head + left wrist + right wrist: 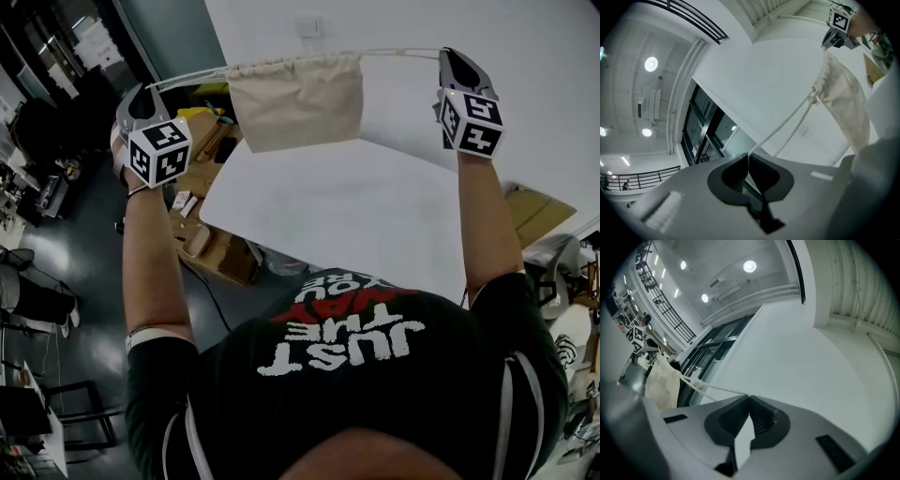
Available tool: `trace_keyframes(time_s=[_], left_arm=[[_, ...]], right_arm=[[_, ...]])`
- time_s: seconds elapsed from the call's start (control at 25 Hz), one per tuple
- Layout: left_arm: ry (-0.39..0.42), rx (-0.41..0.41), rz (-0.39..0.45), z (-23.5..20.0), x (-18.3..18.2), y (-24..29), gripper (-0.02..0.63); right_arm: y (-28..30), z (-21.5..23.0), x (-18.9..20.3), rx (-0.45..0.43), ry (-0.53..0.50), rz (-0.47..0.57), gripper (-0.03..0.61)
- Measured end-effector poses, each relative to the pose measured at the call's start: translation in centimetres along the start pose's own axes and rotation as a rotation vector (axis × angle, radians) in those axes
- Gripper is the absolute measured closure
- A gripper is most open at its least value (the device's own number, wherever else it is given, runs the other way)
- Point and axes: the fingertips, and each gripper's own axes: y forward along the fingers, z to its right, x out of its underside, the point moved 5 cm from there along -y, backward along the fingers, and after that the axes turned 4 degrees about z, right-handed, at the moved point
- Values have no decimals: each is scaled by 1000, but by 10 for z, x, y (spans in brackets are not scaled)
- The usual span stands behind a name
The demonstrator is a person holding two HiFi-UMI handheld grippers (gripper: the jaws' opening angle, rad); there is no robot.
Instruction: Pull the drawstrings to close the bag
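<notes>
A cream cloth bag (295, 98) hangs in the air above the white table (356, 206), its top gathered in folds. White drawstrings (192, 77) run taut from both sides of its mouth. My left gripper (150, 90) is shut on the left strings. My right gripper (443, 53) is shut on the right strings (403, 51). In the left gripper view the strings (787, 124) lead from the closed gripper (749, 155) to the bag (843, 103), with the right gripper (836, 35) beyond. The right gripper view shows its closed gripper (749, 396), the strings (717, 389) and the bag (661, 378).
Brown cardboard boxes (220, 253) stand on the dark floor by the table's left edge. More cardboard (534, 211) lies at the right. A dark chair (33, 295) stands at the far left. A white wall (525, 56) rises behind the table.
</notes>
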Motion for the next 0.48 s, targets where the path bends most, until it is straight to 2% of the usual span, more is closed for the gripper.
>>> trace_keyframes(time_s=[0.28,0.48], left_arm=[[-36,2,3,-2,-3,5,601],[-70,7,-6,-5,3,6,603]], right_arm=[[3,3,1,-20,29,0,568],[4,13,5,-9,137,-1,568]])
